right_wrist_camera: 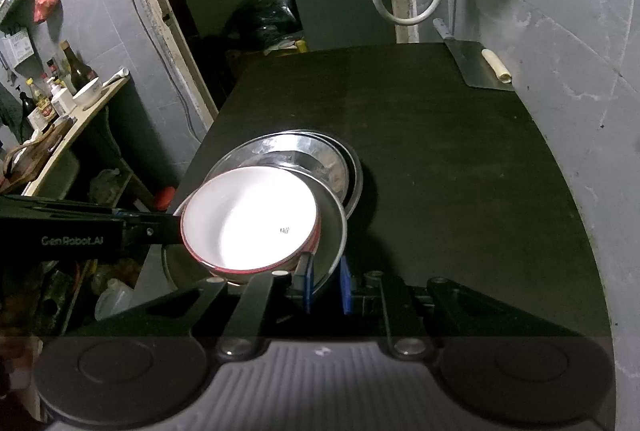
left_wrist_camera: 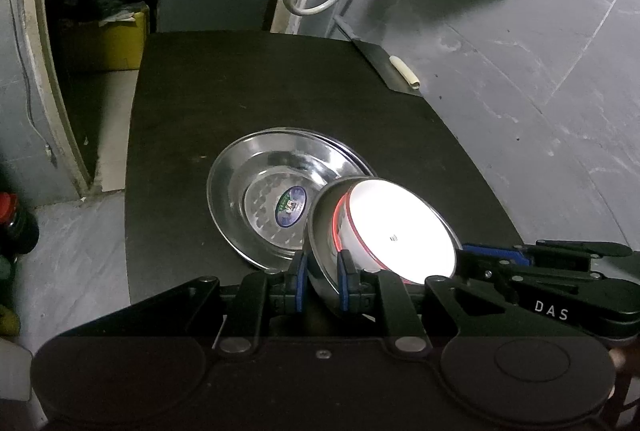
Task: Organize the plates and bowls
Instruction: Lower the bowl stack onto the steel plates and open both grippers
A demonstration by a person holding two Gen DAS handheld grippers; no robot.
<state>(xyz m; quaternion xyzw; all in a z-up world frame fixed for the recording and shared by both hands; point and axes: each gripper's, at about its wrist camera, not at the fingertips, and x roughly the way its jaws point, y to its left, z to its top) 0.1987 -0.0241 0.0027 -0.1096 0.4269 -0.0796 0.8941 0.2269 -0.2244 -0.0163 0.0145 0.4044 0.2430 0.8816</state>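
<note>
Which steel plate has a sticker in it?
The top plate of the stack on the table, blue-green oval sticker at its centre. The held plate carries a red-rimmed bowl instead.

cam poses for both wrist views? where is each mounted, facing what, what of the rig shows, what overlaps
Left wrist: on left gripper, angled down at black table; fingers clamp round steel plate carrying white red-rimmed bowl; right gripper enters from right.
Right wrist: on right gripper, same tilt; clamps opposite rim; left gripper enters from left.
Shared: held dishes, stacked steel plates, table.
</note>
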